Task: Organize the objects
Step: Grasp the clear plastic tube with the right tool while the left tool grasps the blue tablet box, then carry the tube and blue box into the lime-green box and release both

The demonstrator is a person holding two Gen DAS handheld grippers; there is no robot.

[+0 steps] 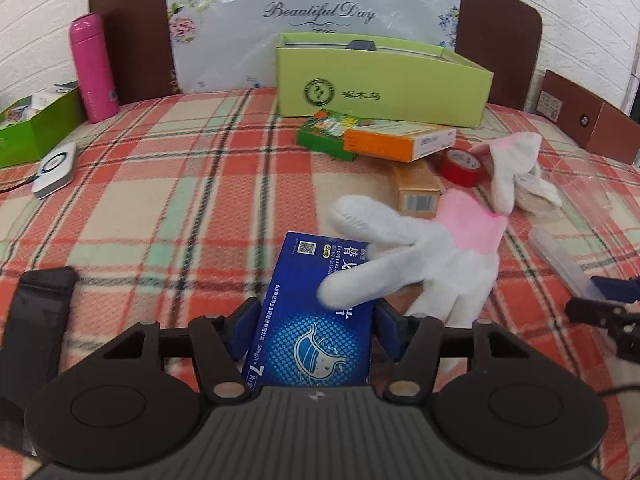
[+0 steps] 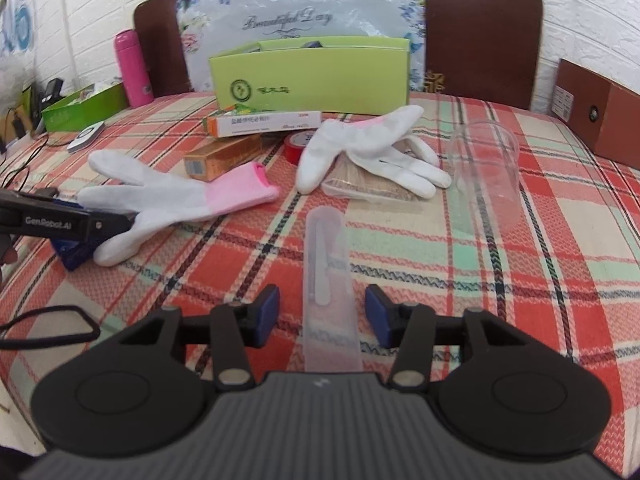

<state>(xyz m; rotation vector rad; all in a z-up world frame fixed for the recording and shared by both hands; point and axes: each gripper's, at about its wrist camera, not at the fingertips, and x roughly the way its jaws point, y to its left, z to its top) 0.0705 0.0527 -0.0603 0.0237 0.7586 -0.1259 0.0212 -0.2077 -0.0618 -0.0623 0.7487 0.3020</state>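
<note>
Blue medicine box (image 1: 308, 320) sits gripped between left gripper (image 1: 316, 328) pads, glove (image 1: 420, 256) draped over it. Current step: lift-off. Next: free the glove, carry box to green box (image 1: 380, 80).

A plaid cloth (image 2: 500, 280) covers the table. A white brick wall (image 2: 580, 12) stands behind it. A floral board (image 1: 316, 12) lettered "Beautiful Day" leans upright between two brown chair backs (image 2: 480, 32). A brown box (image 2: 600, 116) sits at the right edge.

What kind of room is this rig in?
Likely a bedroom: the work surface looks like a bed, with a plaid blanket spread over it and a headboard against a white brick wall. Household clutter on top: gloves, medicine boxes.
</note>
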